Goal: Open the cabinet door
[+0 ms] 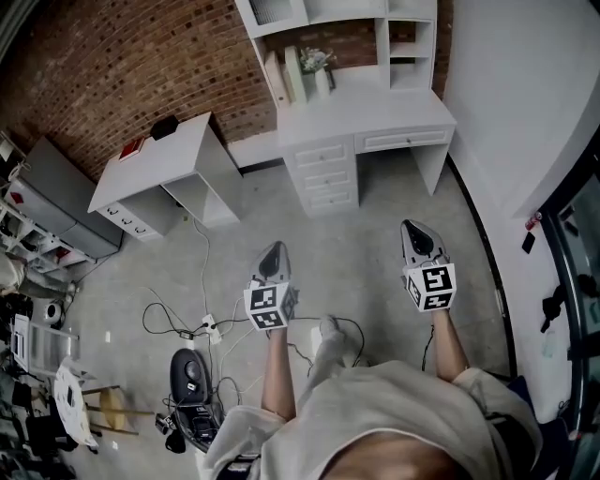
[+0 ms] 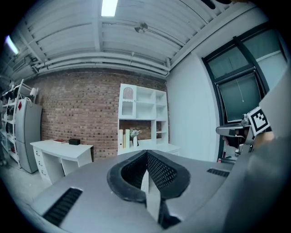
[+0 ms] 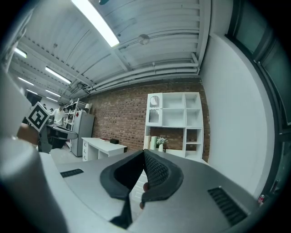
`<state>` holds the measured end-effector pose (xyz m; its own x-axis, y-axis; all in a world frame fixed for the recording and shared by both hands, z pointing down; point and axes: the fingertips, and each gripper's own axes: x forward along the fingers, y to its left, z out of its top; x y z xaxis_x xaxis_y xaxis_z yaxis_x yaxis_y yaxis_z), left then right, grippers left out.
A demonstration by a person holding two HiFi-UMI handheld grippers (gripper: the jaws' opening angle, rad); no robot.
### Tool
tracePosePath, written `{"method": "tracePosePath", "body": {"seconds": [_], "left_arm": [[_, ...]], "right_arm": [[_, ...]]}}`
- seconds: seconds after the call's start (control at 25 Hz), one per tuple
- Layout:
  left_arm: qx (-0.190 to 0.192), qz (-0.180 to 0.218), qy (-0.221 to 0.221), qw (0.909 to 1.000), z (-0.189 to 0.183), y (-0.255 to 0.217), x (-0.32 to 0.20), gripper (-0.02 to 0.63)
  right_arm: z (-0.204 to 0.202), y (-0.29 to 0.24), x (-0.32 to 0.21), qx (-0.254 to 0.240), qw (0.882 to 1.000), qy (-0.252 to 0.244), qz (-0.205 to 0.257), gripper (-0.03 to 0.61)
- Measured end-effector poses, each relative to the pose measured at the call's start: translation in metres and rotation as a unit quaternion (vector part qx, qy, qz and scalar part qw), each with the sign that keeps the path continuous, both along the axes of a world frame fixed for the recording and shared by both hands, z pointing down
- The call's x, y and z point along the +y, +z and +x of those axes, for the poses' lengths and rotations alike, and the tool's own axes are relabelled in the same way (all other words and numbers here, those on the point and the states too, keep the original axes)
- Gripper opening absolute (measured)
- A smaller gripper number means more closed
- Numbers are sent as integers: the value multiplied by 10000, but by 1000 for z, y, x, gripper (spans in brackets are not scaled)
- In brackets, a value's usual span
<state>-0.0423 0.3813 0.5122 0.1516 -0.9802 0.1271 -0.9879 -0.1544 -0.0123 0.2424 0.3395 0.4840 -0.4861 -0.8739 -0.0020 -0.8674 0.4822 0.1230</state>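
Over floor [image 1: 375, 220], two grippers [image 1: 277, 249] [image 1: 412, 229], jaws together.

Two claws [image 1: 275, 248] [image 1: 411, 228], two white desks [image 1: 155, 164] [image 1: 375, 120], one shelf unit [image 1: 281, 11].

The left gripper [image 1: 277, 248] and right gripper [image 1: 410, 230] were smooth grey shells with black dimpled pads [image 2: 161, 172] lining the jaws. Behind the jaws, each bore a white cube [image 1: 270, 307] with black square markers. The person wore a loose pale top [image 1: 375, 412].

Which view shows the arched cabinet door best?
Right gripper view: the cabinet door is seen from the front, arch clear. Left gripper view shows it similarly, slightly smaller; head view only foreshortened from above.
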Motion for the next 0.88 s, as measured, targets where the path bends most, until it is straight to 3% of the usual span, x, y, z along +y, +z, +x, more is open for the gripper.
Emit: {"method": "tracePosePath", "body": {"seconds": [0.36,0.88], "left_arm": [[65,-111,58,9999,-7,19,-66,27],[156,1,376,9992,-43,9,-249,27]], "right_arm": [[-12,12,-63,9,10000,-36,-78,14],[-61,-5,-228,140,9998,145,22,14]]}}
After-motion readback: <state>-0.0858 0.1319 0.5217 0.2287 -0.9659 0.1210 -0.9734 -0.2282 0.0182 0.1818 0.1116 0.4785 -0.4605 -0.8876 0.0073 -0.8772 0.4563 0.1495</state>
